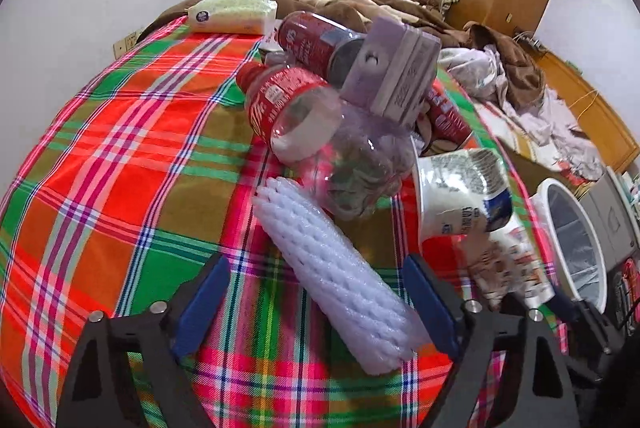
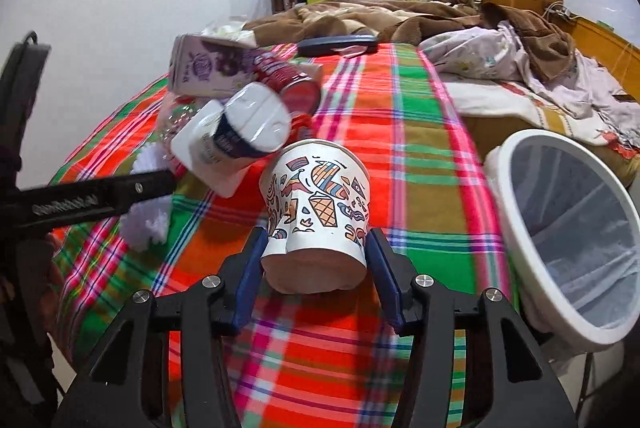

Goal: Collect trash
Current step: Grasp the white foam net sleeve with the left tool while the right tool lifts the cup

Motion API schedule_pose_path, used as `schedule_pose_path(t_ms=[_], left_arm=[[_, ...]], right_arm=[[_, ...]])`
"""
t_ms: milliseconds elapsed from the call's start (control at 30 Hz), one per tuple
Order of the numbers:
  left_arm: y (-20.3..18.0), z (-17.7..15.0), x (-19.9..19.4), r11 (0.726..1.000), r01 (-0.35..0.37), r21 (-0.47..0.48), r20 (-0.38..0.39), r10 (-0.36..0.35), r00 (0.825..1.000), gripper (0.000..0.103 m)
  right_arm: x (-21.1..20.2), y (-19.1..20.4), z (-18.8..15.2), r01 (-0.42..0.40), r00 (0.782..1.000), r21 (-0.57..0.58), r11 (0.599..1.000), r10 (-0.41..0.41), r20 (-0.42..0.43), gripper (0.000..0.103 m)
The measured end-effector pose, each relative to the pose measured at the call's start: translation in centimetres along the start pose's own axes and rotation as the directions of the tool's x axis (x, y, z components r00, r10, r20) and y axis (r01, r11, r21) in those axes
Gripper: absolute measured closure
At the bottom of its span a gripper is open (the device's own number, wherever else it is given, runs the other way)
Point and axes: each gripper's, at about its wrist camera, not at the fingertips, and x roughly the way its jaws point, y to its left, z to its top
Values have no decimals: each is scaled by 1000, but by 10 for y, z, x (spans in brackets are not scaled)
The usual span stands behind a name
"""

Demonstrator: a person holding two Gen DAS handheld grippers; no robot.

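Observation:
My left gripper point(image 1: 320, 302) is open, its blue pads on either side of a white foam net sleeve point(image 1: 336, 280) lying on the plaid cloth point(image 1: 120, 147). Beyond the sleeve lie a clear plastic bottle with a red label point(image 1: 316, 131), a red can point(image 1: 320, 41), a purple carton point(image 1: 394, 71) and a white yogurt cup point(image 1: 460, 193). My right gripper point(image 2: 316, 270) is shut on a patterned paper cup point(image 2: 318, 205), squeezing its base. The yogurt cup point(image 2: 236, 143) and the carton point(image 2: 208, 69) show to the left. A white bin with a clear liner point(image 2: 568, 228) stands at the right.
A tissue pack point(image 1: 234, 13) lies at the cloth's far end. A dark case point(image 2: 338, 43) lies on the cloth's far edge. Brown blankets and crumpled bedding point(image 2: 520, 67) cover the bed beyond. The bin point(image 1: 568, 240) stands beside the table's right edge. The left gripper's arm point(image 2: 80, 203) reaches in at left.

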Motion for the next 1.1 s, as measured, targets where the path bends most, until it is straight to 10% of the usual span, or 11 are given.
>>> schedule_pose_path(t_ms=[433,1100], left_arm=[[2,-7,-2,1000,-1,-15,11,1,1000,65],[-22,-28,-64,996,28,80,117,-37,992,73]], right_arm=[[4,-22,12,6,999,26,1000,-7,36,51],[-19,-25,12,-11,995,34,999,7,103,51]])
